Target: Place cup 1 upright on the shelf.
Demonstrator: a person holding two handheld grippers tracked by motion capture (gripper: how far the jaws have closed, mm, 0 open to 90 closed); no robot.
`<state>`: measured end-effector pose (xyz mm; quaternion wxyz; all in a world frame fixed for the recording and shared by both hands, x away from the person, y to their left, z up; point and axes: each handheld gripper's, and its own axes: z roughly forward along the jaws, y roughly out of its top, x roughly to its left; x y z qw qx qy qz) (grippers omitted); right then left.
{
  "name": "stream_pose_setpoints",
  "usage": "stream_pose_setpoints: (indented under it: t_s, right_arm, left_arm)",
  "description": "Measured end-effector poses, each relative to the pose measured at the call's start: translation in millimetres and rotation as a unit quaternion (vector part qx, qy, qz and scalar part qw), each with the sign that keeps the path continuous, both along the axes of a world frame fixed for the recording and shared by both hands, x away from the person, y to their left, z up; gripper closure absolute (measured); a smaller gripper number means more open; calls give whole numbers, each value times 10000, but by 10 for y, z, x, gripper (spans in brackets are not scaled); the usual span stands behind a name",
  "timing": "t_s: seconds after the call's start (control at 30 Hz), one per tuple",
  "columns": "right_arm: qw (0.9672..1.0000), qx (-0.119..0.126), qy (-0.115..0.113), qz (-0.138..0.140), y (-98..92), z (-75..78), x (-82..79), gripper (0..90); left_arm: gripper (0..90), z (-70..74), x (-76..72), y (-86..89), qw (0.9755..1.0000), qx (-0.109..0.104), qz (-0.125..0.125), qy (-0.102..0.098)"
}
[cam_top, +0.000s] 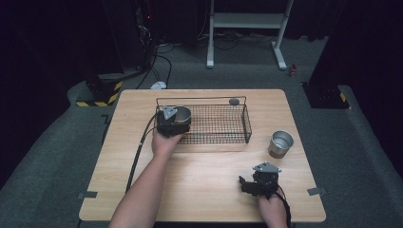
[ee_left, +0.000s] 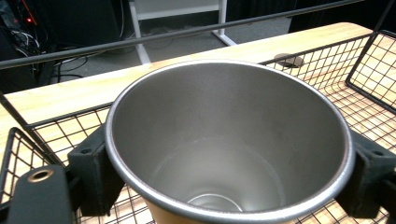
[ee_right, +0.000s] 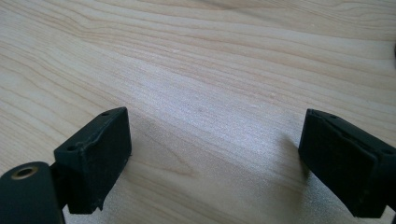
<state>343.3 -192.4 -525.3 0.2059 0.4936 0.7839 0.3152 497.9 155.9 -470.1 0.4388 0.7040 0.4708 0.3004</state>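
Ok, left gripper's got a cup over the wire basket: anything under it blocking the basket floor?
Nothing visible does. The left gripper is shut on the steel cup inside the wire basket at its left end. The mesh floor around the cup looks bare; the spot directly beneath the cup is hidden.

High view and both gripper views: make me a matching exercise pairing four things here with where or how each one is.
Things:
1. cup in the left hand-held gripper
2. second cup
3. right hand-held gripper
4. wire basket

States:
A. open, over bare wood near the table's front edge
B. standing alone on the table, right of the basket
C. clamped between two jaws at the basket's left end
D. lying across the middle of the table

Pairs: 1-C, 2-B, 3-A, 4-D
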Motion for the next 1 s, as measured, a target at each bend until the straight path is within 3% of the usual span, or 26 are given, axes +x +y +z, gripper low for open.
stream_pose_setpoints:
  t_s: [0.3,0.67,1.0]
  right_arm:
    - [10000,6,-1,-5,1,0,0,95]
    - [10000,0,-3,-1,1,0,-1,96]
    - [10000,3,-3,-3,2,0,-1,96]
  left_arm:
    - [136,-47,-13,-14,10000,-45,-5,37]
    - [135,-72,-19,-17,10000,19,-12,-60]
    - [134,-66,-30,-5,10000,46,10,36]
